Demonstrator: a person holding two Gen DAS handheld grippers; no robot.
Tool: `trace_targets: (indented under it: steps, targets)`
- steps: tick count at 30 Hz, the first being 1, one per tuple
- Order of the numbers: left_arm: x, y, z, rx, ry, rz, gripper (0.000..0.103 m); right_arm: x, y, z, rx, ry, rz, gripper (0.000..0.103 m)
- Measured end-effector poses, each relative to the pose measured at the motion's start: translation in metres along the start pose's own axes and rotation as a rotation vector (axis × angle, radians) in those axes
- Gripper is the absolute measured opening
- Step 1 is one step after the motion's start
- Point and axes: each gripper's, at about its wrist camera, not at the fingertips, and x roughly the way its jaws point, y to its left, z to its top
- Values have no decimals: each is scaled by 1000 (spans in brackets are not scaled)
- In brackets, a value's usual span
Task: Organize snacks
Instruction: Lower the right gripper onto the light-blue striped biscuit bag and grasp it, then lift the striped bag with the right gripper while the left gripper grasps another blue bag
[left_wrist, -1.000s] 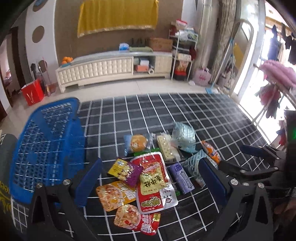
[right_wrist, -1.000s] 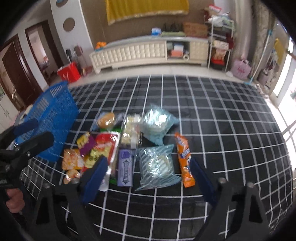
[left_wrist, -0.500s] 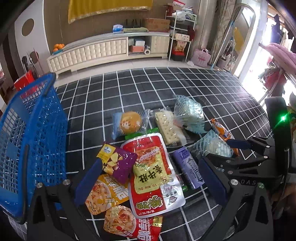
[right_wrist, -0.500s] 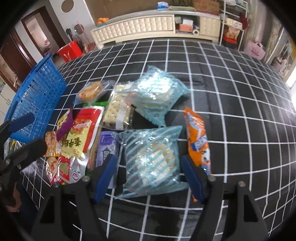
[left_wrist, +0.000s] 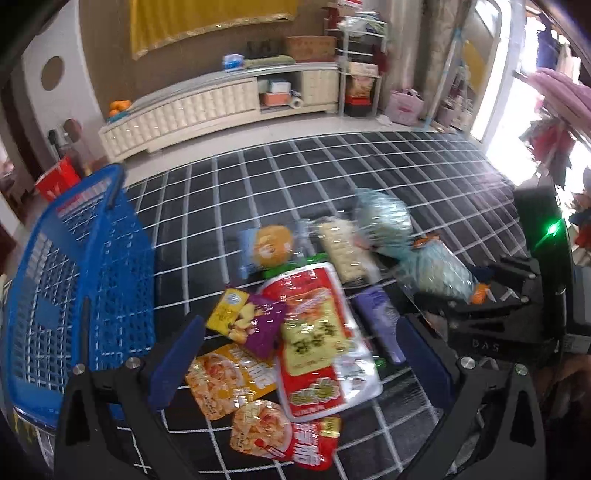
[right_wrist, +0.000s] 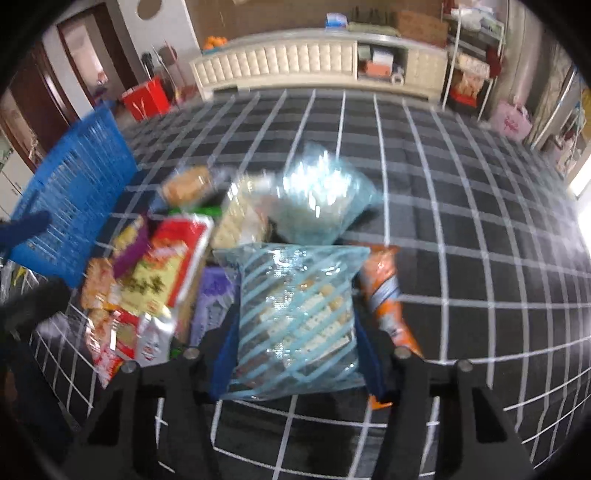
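- Right gripper (right_wrist: 295, 332): both blue pads pressed against the sides of a blue-striped cracker bag (right_wrist: 295, 317), clamped on it.
- Left gripper (left_wrist: 295, 362): jaws spread wide, holding nothing, above the snack pile.
- Snack pile on a black checked mat (left_wrist: 332, 166): big red pouch (left_wrist: 317, 343), purple-and-yellow packet (left_wrist: 247, 317), orange packet (left_wrist: 229, 380), purple bar (left_wrist: 376, 325), bun in clear wrap (left_wrist: 271, 245), second blue bag (right_wrist: 317, 199), orange-wrapped stick (right_wrist: 384, 291).
- Blue basket (left_wrist: 74, 277): left of the pile, on the mat's edge.
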Motion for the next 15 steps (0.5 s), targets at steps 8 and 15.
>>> trace_targets:
  steps: [8, 15]
  targets:
    - [-16, -22, 50, 84, -15, -33, 102, -63, -34, 22, 123, -175, -4, 61]
    - [16, -56, 84, 208, 74, -52, 102, -59, -64, 33, 222, -220, -30, 61]
